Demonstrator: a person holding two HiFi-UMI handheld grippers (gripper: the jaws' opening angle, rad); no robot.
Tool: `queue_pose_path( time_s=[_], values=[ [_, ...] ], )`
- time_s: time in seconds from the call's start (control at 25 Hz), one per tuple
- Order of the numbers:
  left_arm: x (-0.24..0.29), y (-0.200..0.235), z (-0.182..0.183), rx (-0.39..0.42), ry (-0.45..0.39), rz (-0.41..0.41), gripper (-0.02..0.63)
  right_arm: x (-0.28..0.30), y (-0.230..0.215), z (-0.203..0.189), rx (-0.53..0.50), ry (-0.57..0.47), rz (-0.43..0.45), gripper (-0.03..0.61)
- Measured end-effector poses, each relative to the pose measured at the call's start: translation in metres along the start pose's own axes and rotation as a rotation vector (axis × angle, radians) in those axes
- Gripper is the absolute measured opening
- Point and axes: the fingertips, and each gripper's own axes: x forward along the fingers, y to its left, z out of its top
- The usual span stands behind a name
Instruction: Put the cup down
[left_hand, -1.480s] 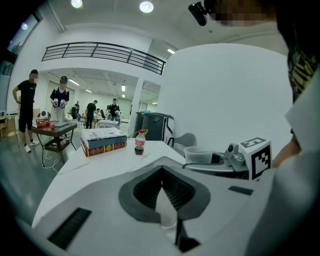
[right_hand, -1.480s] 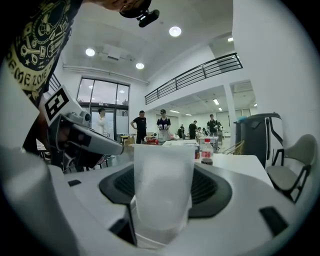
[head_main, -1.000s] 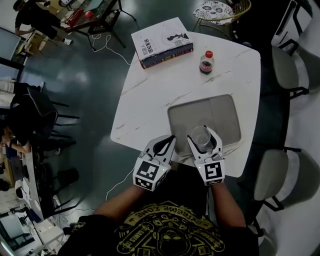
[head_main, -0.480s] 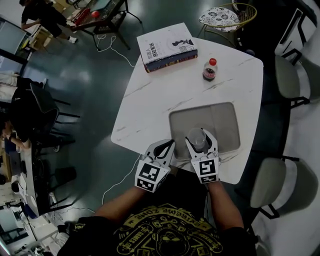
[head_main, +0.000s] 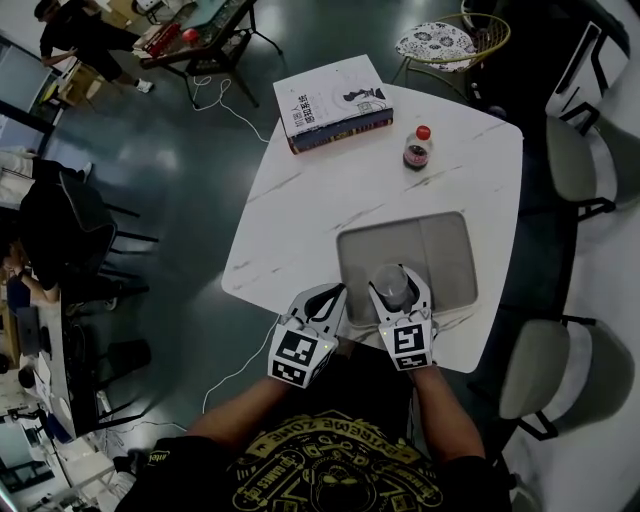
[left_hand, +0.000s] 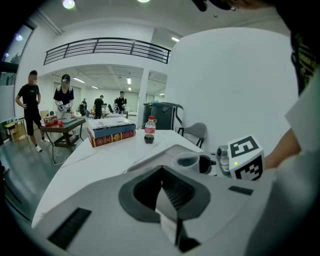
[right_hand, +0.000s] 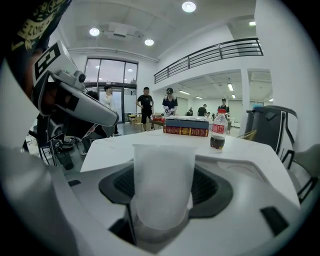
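Note:
A clear plastic cup stands upright between the jaws of my right gripper, which is shut on it. In the right gripper view the cup fills the middle, its lower part pressed between the dark pads. The cup hangs over the near left part of a grey tray; whether its base touches the tray I cannot tell. My left gripper is just left of the tray at the table's near edge, shut and holding nothing. From the left gripper view the cup shows to the right.
On the white marble table a thick book lies at the far end and a small cola bottle stands beyond the tray. Grey chairs stand along the right side. People are at a table in the background.
My right gripper has sunk a little with the cup toward the tray's near edge. The left gripper has hardly moved.

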Motion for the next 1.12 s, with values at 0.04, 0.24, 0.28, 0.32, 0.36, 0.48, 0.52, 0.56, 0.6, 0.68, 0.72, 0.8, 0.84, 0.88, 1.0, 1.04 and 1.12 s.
queue_pose_path(
  time_s=[0.04,0.24,0.28,0.32,0.36,0.48,0.52,0.56,0.6,0.68,0.72,0.8,0.84,0.88,1.0,1.04,1.12],
  values=[
    [0.0,0.0,0.001,0.002,-0.001,-0.003,0.009,0.0,0.0,0.0,-0.001,0.001,-0.002,0.272],
    [-0.002,0.001,0.001,0.001,-0.007,-0.017,0.009,0.0,0.003,-0.005,-0.032,0.019,-0.009,0.279],
    [-0.002,0.001,0.0,0.001,-0.007,-0.019,0.009,-0.001,0.005,-0.007,-0.034,0.026,-0.008,0.297],
    [-0.003,0.001,-0.001,0.001,-0.007,-0.021,0.009,-0.001,0.006,-0.008,-0.033,0.033,-0.007,0.304],
    [-0.004,0.001,-0.001,0.001,-0.008,-0.024,0.009,-0.001,0.007,-0.008,-0.031,0.041,-0.007,0.305],
    [-0.004,0.002,-0.001,0.002,-0.014,-0.035,0.009,-0.004,0.008,-0.013,-0.027,0.061,-0.018,0.309],
    [-0.004,0.002,-0.001,0.003,-0.015,-0.039,0.009,-0.005,0.008,-0.015,-0.026,0.069,-0.023,0.318],
    [-0.005,0.002,-0.001,0.003,-0.017,-0.043,0.009,-0.007,0.009,-0.016,-0.023,0.077,-0.026,0.318],
    [-0.006,0.002,-0.001,0.004,-0.018,-0.047,0.009,-0.008,0.01,-0.017,-0.02,0.084,-0.028,0.327],
    [-0.008,0.002,0.0,0.004,-0.023,-0.057,0.009,-0.011,0.011,-0.018,-0.011,0.096,-0.033,0.344],
    [-0.009,0.002,0.001,0.003,-0.027,-0.062,0.009,-0.013,0.012,-0.018,-0.005,0.102,-0.036,0.352],
    [-0.011,0.001,0.003,0.002,-0.038,-0.072,0.009,-0.015,0.013,-0.02,0.011,0.116,-0.042,0.376],
    [-0.013,0.001,0.003,0.002,-0.044,-0.076,0.009,-0.017,0.013,-0.021,0.021,0.122,-0.048,0.387],
    [-0.015,0.001,0.004,0.002,-0.051,-0.079,0.009,-0.019,0.013,-0.022,0.03,0.127,-0.056,0.39],
    [-0.023,0.001,0.004,0.001,-0.067,-0.09,0.009,-0.029,0.012,-0.027,0.065,0.142,-0.084,0.399],
    [-0.026,0.001,0.004,-0.002,-0.072,-0.093,0.009,-0.032,0.012,-0.029,0.075,0.148,-0.095,0.399],
    [-0.031,0.001,0.002,-0.013,-0.079,-0.099,0.009,-0.04,0.009,-0.03,0.089,0.154,-0.125,0.399]
  ],
)
